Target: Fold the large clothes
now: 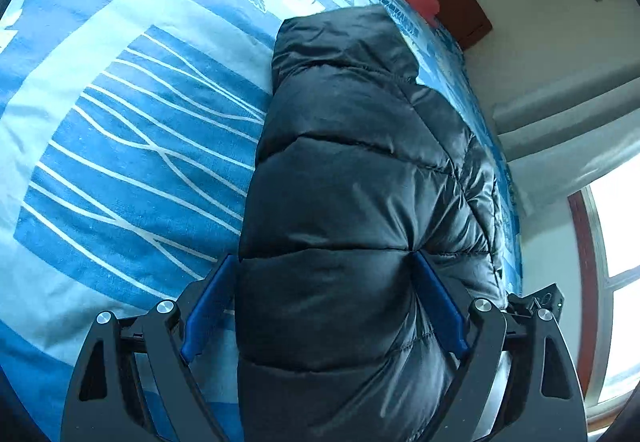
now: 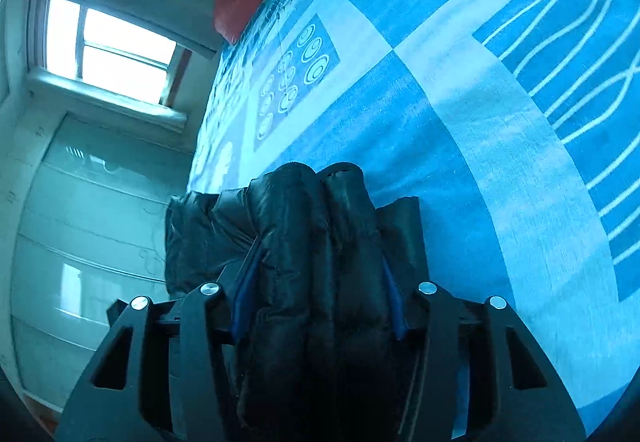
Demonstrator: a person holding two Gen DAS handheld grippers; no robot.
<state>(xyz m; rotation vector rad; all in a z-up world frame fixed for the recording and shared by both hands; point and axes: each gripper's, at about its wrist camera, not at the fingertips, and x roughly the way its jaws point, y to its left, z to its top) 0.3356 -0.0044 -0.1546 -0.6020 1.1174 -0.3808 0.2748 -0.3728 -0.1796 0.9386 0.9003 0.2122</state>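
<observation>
My left gripper point(image 1: 324, 262) tilts down toward the bed, its 2 blue-padded fingers point(image 1: 208, 306) spread wide and pressed against both flanks of the black quilted puffer jacket point(image 1: 344, 170), grasping a thick folded bundle. The jacket runs away from me as a long narrow roll on the blue and white patterned bedsheet point(image 1: 120, 146). Left of it the sheet lies broad and flat; on its right the mattress edge falls off close by, toward a pale wall and a window point(image 1: 616, 226). My right gripper point(image 2: 320, 258) also angles down, fingers point(image 2: 248, 282) clenched on a bunched end of the same jacket point(image 2: 304, 226). Open sheet point(image 2: 480, 114) stretches ahead and rightward; the bed edge sits just left.
</observation>
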